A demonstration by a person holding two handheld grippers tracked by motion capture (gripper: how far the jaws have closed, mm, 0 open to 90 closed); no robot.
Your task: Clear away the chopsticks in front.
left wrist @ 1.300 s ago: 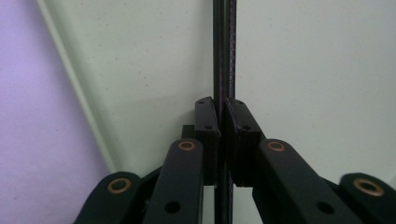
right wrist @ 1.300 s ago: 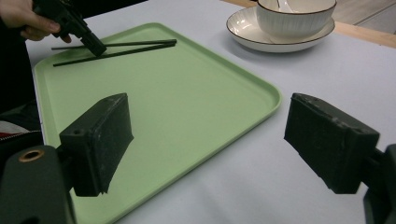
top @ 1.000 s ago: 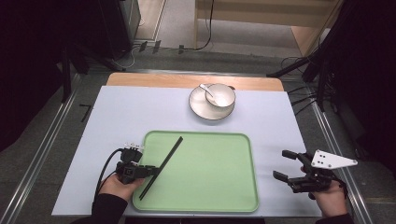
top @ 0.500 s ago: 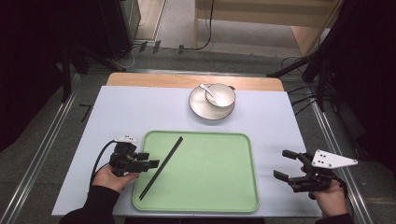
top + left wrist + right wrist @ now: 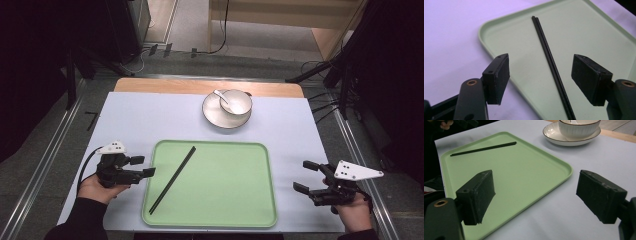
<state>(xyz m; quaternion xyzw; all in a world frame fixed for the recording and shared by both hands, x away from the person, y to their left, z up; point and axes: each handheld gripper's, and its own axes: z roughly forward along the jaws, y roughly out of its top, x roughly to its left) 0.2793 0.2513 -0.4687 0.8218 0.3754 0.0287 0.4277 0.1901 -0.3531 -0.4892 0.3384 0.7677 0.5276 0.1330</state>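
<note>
Since a second ago, the left gripper (image 5: 142, 166) has drawn back off the flat pale-green plastic tray (image 5: 235, 200) toward the tray's left edge; its jaws have just been opening and now stand wide apart with nothing pressed between them. On the broad white table mat (image 5: 150, 115) the tray sits in front of the person, and beyond it stands a white ribbed ceramic bowl with a spoon on a saucer (image 5: 227, 107). At the tray's right, the right gripper (image 5: 306, 176) rests over the mat, its jaws also spread and empty. The pair of thin black chopsticks (image 5: 172, 179) lies side by side on the tray's left part, running diagonally. They look light, stiff and smooth, likely to slip or roll apart; a firm pinch across both near the middle would probably keep them together.
</note>
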